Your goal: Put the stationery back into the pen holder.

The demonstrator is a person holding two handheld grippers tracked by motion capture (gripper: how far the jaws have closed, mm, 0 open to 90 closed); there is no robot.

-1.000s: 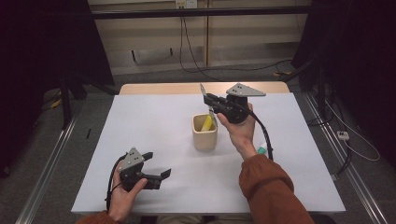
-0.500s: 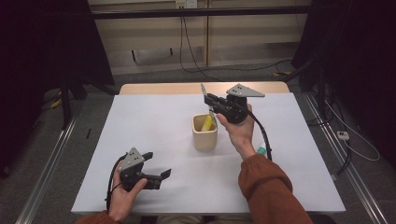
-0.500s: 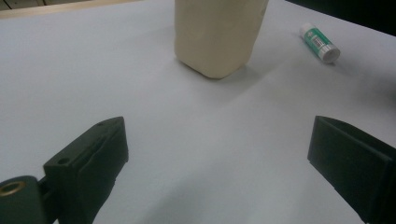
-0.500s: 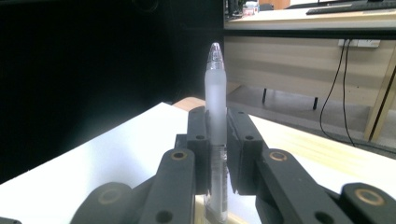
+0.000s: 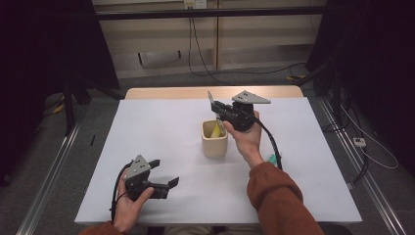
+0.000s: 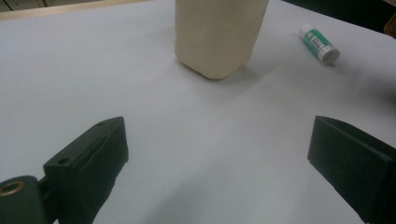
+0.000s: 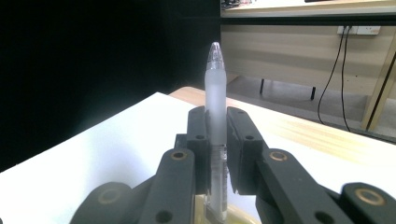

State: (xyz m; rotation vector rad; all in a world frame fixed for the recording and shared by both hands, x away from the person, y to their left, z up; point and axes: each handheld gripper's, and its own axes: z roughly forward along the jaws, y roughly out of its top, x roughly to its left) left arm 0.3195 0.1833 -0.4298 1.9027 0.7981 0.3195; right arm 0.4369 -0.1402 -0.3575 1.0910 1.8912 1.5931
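Right gripper held a pen above the cup; left gripper rested idle, jaws spread.

The left gripper [image 5: 164, 176] sat low at the near left of the white table [image 5: 161, 127], its jaws set wide apart with nothing between them. The beige cup [image 5: 214, 139] stood at the table's centre with a yellow item [image 5: 215, 130] inside. Just right of and above the cup, the right gripper [image 5: 215, 106] pinched a frosted pen [image 7: 215, 116], cap end protruding beyond the jaws. A glue stick [image 6: 319, 43] lay on the table right of the cup.
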